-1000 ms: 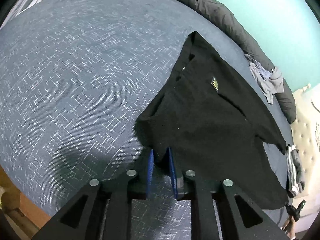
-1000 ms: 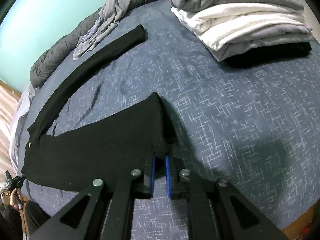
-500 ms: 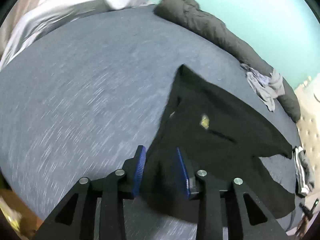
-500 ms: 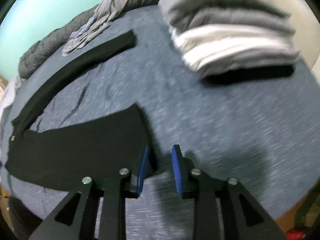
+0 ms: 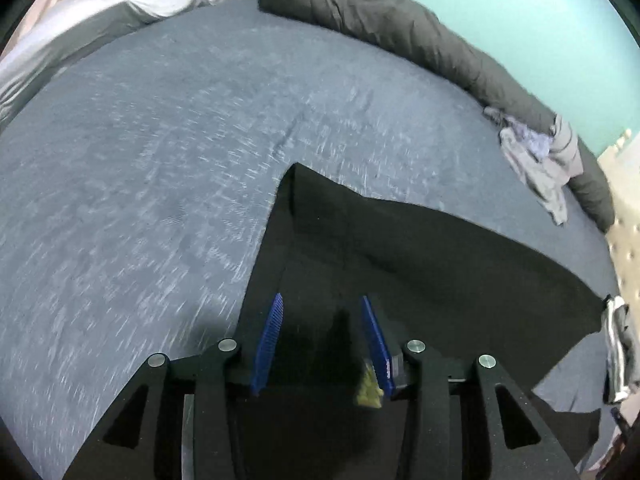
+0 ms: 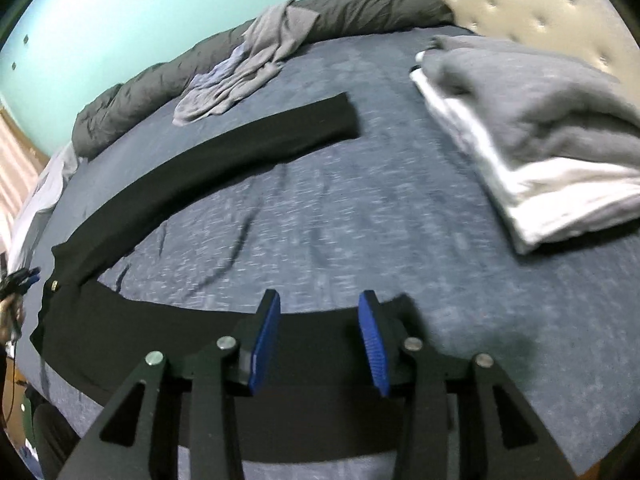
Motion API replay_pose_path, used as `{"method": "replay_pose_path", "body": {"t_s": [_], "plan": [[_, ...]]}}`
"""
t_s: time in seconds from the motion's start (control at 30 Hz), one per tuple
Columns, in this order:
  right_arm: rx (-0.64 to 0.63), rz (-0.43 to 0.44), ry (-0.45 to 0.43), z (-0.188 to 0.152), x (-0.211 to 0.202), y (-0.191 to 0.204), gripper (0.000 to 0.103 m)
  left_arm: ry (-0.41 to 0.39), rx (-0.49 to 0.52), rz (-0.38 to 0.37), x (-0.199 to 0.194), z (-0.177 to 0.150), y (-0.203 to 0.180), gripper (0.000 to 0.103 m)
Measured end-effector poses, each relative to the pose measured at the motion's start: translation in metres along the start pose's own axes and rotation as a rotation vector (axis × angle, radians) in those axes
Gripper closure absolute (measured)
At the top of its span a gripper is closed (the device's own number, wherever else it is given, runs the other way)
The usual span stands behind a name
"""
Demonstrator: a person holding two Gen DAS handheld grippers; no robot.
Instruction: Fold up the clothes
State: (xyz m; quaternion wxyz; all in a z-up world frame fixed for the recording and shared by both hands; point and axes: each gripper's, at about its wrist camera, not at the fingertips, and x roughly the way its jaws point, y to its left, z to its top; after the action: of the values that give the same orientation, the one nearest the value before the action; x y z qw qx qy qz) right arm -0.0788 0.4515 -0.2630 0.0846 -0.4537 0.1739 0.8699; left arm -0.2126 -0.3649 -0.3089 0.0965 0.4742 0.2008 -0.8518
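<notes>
Over on the left side, the left gripper is hanging above the black garment with its blue pads standing apart; the jaws have just been opening, and nothing is being pinched between them, though the dark cloth is lying spread underneath and showing through the gap. A small yellow tag is sitting just by the inner face of the right-hand pad. Ahead of the jaws, the garment's pointed corner is reaching out onto the blue bedspread, and beyond that a rolled dark grey duvet is running along the far edge of the bed. Off to the right of the jaws a crumpled grey garment is resting against that duvet.

Moving to the right side, the right gripper is also holding its jaws apart, having just been opening them, with nothing clamped. The black garment's edge is lying flat right under the fingertips and stretching away to the left of the jaws, while one long sleeve is curving ahead across the bedspread. To the right of the jaws and well apart from them, a stack of folded clothes is sitting, grey on top and white beneath.
</notes>
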Motion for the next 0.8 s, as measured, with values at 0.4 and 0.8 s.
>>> {"method": "replay_pose_path", "body": {"t_s": [0.4, 0.8], "plan": [[-0.069, 0.021, 0.020, 0.023, 0.028, 0.032, 0.062, 0.043, 0.003, -0.011, 0.024, 0.002, 0.020, 0.086], [-0.061, 0.045, 0.025, 0.019, 0.030, 0.042, 0.062, -0.030, -0.099, -0.254, -0.017, 0.004, 0.033, 0.101]]}}
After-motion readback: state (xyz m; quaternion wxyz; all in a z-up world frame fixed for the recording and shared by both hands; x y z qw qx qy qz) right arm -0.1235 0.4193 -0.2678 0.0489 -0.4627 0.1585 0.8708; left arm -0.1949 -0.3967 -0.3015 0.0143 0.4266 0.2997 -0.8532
